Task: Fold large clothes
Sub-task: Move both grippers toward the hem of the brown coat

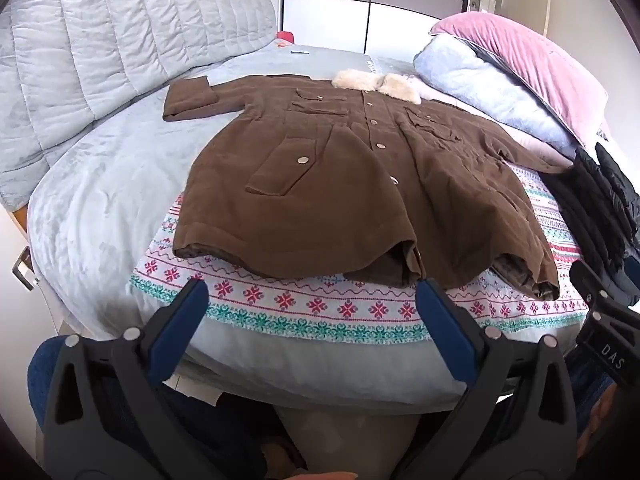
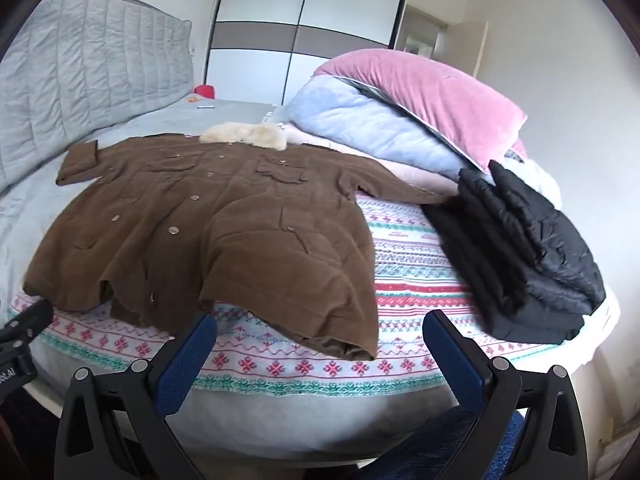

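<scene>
A brown button-front coat [image 1: 340, 168] with a cream fur collar [image 1: 376, 82] lies spread flat, front up, on a patterned blanket [image 1: 320, 308] on the bed; one sleeve reaches to the left. In the right wrist view the same coat [image 2: 208, 216] fills the middle of the bed. My left gripper [image 1: 312, 304] hovers open just short of the coat's hem, nothing between its blue pads. My right gripper [image 2: 320, 336] is open too, held before the hem's right corner, apart from it. The right gripper's body [image 1: 604, 320] shows at the left wrist view's right edge.
A folded black puffer jacket [image 2: 528, 248] lies at the bed's right. Behind it are stacked pink [image 2: 432, 100] and pale blue [image 2: 360, 128] bedding. A grey quilted headboard [image 1: 120, 60] stands at left, a wardrobe [image 2: 304, 32] beyond. The bed's front edge [image 1: 320, 372] is just below the fingers.
</scene>
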